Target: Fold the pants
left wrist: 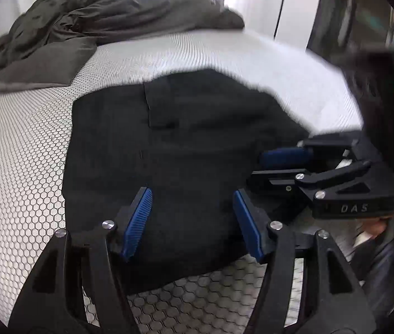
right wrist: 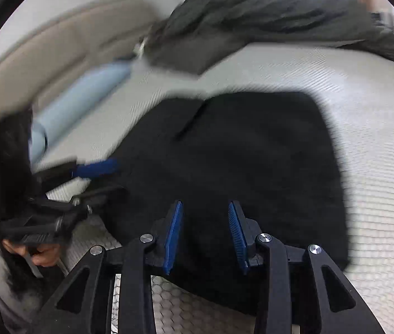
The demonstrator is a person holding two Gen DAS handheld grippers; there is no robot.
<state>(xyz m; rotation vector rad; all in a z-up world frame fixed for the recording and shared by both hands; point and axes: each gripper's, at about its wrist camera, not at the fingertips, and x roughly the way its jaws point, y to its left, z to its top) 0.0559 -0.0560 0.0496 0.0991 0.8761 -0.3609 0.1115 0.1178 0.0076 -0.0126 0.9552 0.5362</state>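
Note:
Black pants (left wrist: 183, 139) (right wrist: 238, 153) lie folded into a compact block on a white mattress (left wrist: 30, 153) (right wrist: 378, 139) with a hexagon pattern. My left gripper (left wrist: 192, 194) hovers over the near edge of the pants, its blue pads well apart and gripping nothing. The right gripper (right wrist: 206, 204) also hangs over the near part of the pants, its jaws parted by a narrower gap with no fabric between them. Each gripper shows in the other's view: the right gripper (left wrist: 280, 167) at the pants' right edge, the left gripper (right wrist: 110, 179) at their left edge.
A crumpled dark grey duvet (left wrist: 99, 22) (right wrist: 266, 19) lies at the far end of the bed. A light blue roll (right wrist: 85, 97) rests along a beige padded board (right wrist: 44, 55). A hand (left wrist: 378, 222) (right wrist: 44, 256) holds each gripper at the near bed edge.

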